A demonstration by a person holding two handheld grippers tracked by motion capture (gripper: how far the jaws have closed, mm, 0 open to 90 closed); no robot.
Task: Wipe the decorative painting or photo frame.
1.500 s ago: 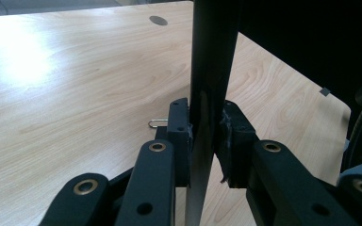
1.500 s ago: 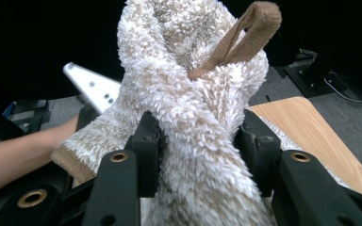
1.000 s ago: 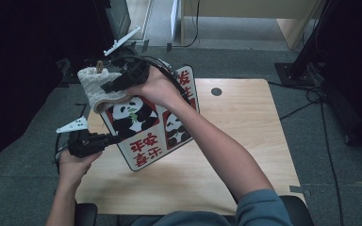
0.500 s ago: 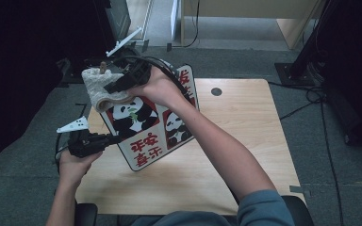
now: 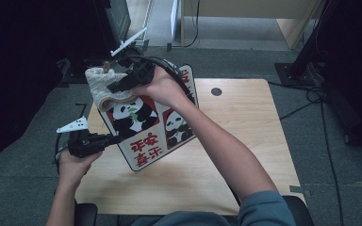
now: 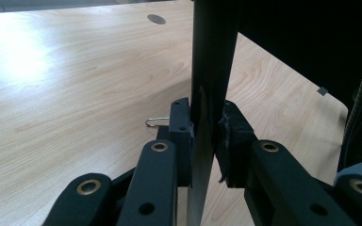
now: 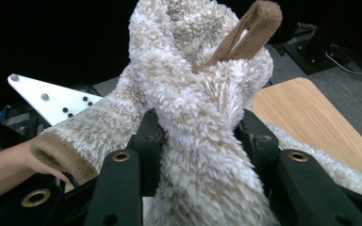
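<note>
A board printed with pandas and red characters [image 5: 143, 127] is held tilted above the wooden table [image 5: 245, 141]. My left gripper [image 5: 111, 140] is shut on its lower left edge; in the left gripper view the dark board edge [image 6: 212, 70] stands clamped where my left gripper [image 6: 206, 141] closes on it. My right gripper [image 5: 115, 84] is shut on a fluffy beige-and-white cloth [image 5: 101, 87] at the board's upper left corner. In the right gripper view the cloth [image 7: 193, 99] bunches between the pads of my right gripper [image 7: 200, 141], with a brown loop [image 7: 250, 28] on top.
A round cable hole [image 5: 216, 92] sits near the table's far edge. A small metal clip [image 6: 156, 121] lies on the table beside the left jaws. Grey carpet surrounds the table, with cables and a stand base [image 5: 306, 75] at the right.
The right hand with the cloth has shifted slightly along the board's upper left corner. The left hand and board have stayed put.
</note>
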